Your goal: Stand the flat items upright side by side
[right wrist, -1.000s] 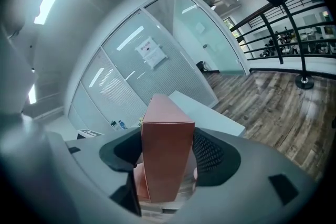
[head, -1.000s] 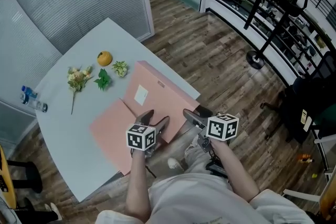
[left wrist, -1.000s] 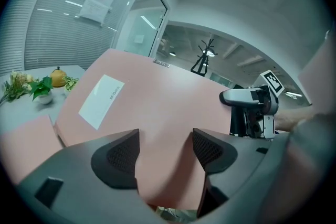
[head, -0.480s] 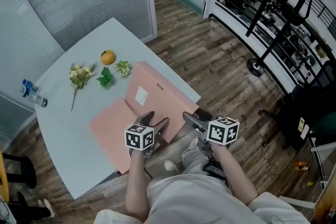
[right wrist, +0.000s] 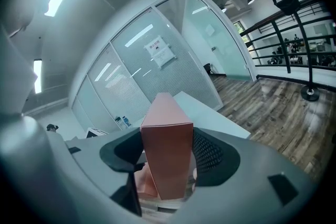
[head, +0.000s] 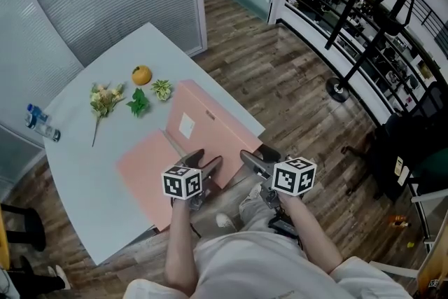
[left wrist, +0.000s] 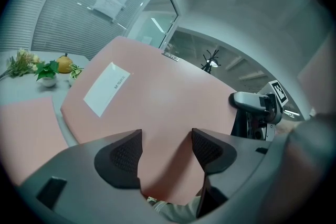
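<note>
Right gripper view: right gripper (right wrist: 166, 159) clamps the pink box (right wrist: 164, 113) edge, perhaps loosely, while left gripper (left wrist: 167, 153) stands open, so it may topple.

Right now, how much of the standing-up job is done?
Nothing stands upright yet. The right tongs grip the labelled pink box by its end; the left tongs hover open over it. The second pink box lies flat. Both need standing side by side.

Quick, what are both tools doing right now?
Left tool: open, over the flat pink cardboard box.
Right tool: closed on that box's edge.
</note>
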The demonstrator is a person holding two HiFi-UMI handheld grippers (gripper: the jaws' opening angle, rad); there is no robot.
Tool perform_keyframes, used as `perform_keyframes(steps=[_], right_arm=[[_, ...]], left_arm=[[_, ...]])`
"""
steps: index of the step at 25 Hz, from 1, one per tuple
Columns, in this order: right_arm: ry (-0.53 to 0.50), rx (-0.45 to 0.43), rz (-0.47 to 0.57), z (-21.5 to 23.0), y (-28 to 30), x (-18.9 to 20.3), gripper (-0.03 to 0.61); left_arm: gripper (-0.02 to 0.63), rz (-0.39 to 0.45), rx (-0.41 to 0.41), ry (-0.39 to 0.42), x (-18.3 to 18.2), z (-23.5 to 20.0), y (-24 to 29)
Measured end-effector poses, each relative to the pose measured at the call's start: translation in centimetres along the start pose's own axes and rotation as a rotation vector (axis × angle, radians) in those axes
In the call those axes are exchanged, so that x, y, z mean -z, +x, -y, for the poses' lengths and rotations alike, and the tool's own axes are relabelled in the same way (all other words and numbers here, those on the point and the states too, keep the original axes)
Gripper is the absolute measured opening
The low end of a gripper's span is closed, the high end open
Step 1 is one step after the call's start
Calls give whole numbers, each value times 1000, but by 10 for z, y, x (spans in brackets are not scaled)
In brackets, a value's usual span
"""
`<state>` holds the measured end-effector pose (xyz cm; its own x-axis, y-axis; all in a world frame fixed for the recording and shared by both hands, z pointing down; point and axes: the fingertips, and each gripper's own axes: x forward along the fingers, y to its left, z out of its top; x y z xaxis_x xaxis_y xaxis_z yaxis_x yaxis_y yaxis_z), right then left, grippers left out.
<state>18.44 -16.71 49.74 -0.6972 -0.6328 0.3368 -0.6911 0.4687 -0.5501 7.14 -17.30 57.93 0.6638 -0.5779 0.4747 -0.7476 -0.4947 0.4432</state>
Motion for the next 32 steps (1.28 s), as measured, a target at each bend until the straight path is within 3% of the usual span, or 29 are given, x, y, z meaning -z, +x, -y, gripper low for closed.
perform_keyframes(steps=[11,21,28,32], right_arm=[[-88,1,-21,-14,-1,-2,301],[-172,9,-33,-30,-2,1,301],[-226,20,-26,-39,0,5,301],[-254,27,-21,-43,-1,6,301]], left_arm=[[290,22,39,-56,2,2,-3],[269,55,82,-155,8,5,-10],[218,74,127,-178,10,8,-17],[299,114,238,-257,4,21,-25]])
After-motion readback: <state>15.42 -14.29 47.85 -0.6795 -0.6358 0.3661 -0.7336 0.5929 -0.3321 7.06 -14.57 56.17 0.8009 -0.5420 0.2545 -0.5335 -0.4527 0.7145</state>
